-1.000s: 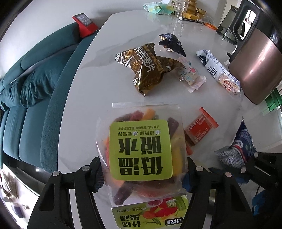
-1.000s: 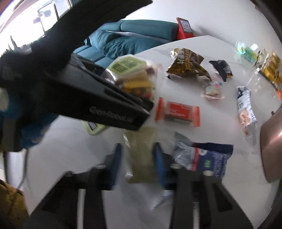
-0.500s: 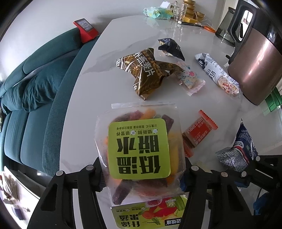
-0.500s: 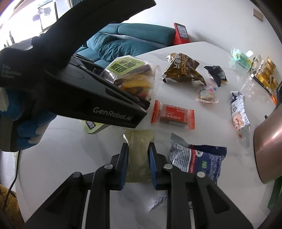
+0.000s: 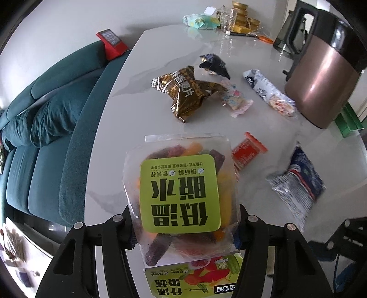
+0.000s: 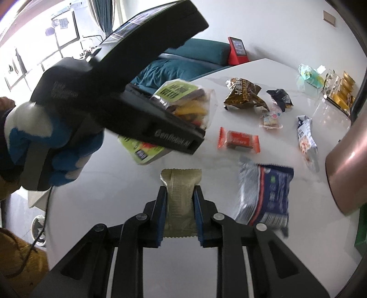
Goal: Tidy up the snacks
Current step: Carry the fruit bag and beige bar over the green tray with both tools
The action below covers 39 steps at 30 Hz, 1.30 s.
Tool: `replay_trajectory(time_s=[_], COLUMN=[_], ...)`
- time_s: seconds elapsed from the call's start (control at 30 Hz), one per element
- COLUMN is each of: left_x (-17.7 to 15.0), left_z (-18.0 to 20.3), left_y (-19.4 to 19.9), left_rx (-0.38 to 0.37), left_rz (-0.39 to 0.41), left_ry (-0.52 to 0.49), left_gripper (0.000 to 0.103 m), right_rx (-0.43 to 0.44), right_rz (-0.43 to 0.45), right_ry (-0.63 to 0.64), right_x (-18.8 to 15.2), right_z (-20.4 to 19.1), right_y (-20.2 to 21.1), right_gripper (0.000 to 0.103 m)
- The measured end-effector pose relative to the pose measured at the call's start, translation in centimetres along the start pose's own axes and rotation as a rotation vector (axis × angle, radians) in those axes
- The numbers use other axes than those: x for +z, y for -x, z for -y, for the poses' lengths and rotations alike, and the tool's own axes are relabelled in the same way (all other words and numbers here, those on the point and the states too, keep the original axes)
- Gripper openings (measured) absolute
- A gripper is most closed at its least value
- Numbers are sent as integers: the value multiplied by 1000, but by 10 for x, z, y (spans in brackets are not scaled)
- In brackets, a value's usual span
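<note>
My left gripper [image 5: 184,225] is shut on a clear bag of dried fruit with a green label [image 5: 181,194] and holds it above the white table [image 5: 128,110]; the bag also shows in the right wrist view [image 6: 183,103]. My right gripper [image 6: 180,194] is shut on a small olive-green packet [image 6: 180,197], lifted off the table. On the table lie a red packet [image 6: 238,141], a blue and silver bag [image 6: 266,194], a brown bag [image 5: 185,91], a black packet [image 5: 214,65], a pink sweet packet [image 5: 234,100] and a long white packet [image 5: 268,94].
A copper-coloured kettle [image 5: 325,75] stands at the table's right. A teal sofa [image 5: 45,128] runs along the table's left edge, with a red device [image 5: 111,44] on its back. Gold items and a teal packet [image 5: 200,20] lie at the far end.
My right gripper has closed on the olive packet and lifted it. My left gripper has risen with the fruit bag, so the table looks farther away.
</note>
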State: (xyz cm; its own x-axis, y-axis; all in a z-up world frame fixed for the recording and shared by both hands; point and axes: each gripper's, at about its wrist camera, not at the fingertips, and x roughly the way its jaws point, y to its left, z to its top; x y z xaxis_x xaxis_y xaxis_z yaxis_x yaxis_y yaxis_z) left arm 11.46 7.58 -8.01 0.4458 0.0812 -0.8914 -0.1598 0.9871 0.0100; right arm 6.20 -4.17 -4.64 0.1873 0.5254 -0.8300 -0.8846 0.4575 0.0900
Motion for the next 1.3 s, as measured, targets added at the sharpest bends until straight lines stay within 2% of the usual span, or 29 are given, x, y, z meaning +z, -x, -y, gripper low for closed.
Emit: replay_trajectory(time_s=[0.17, 0.3, 0.43, 0.57, 0.77, 1.03, 1.1, 1.3], left_x=[-14, -28, -43, -51, -52, -11, 8, 68], left_z=[3, 14, 36, 71, 137, 246, 279, 343], left_y=[23, 42, 61, 76, 101, 151, 161, 186], left_rx=[-44, -101, -178, -257, -323, -331, -333, -317], left_rz=[12, 12, 8, 10, 36, 167, 201, 308], left_ry=[-23, -69, -144, -229, -335, -374, -364, -304], left_gripper=[54, 54, 54, 54, 54, 54, 54, 54], right_rx=[0, -52, -137, -261, -412, -526, -539, -586], right_rz=[-4, -23, -50, -65, -19, 128, 166, 265], right_ry=[-54, -115, -201, -307, -388, -378, -363, -287], right_x=[-17, -36, -60, -92, -128, -155, -154, -139], right_z=[-9, -8, 1, 19, 56, 155, 182, 264], right_y=[18, 37, 63, 103, 169, 260, 279, 328], right_gripper=[23, 23, 23, 23, 23, 23, 23, 23])
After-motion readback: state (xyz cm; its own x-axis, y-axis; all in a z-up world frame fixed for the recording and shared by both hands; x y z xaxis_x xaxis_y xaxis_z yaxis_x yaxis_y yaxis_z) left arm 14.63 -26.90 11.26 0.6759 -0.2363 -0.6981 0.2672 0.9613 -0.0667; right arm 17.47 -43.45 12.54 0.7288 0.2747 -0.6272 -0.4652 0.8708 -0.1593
